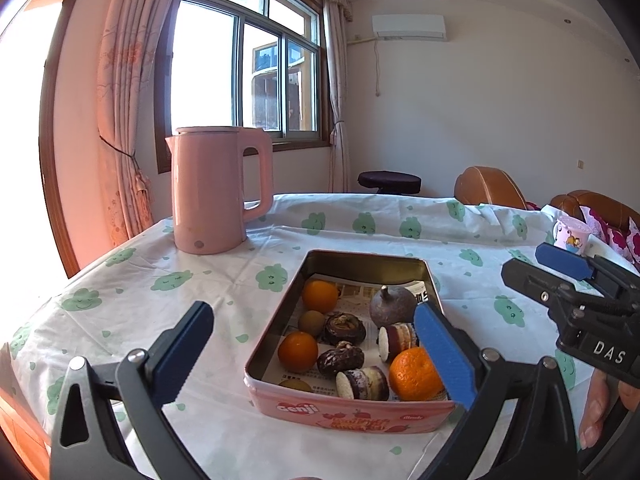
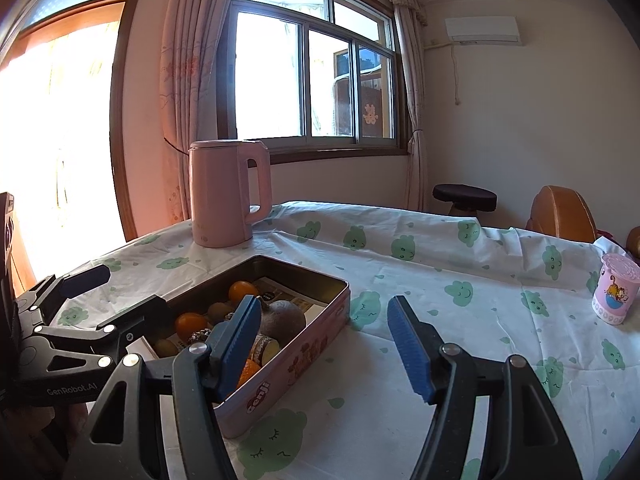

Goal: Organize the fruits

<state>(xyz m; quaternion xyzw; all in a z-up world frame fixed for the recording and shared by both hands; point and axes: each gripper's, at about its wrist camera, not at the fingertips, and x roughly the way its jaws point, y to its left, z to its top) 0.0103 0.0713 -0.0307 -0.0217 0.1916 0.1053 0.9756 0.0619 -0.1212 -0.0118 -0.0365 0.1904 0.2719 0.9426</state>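
A pink rectangular tin (image 1: 348, 416) lined with newspaper stands on the table in front of me. It holds three oranges (image 1: 414, 372), a dark round fruit with a stem (image 1: 394, 305), small brown kiwis (image 1: 311, 322), dark dried fruits (image 1: 341, 357) and small cake rolls (image 1: 362, 382). My left gripper (image 1: 316, 354) is open and empty, hovering above the tin's near end. My right gripper (image 2: 320, 346) is open and empty, hovering over the tin's right wall (image 2: 296, 364) and the cloth beside it. The right gripper also shows in the left wrist view (image 1: 560, 276).
A tall pink kettle (image 1: 216, 190) stands behind the tin at the left. A small pink cartoon cup (image 2: 616, 294) stands at the table's right edge. The tablecloth (image 2: 460, 320) is white with green prints. Brown chairs (image 1: 488, 186) and a dark stool (image 1: 390, 182) are behind.
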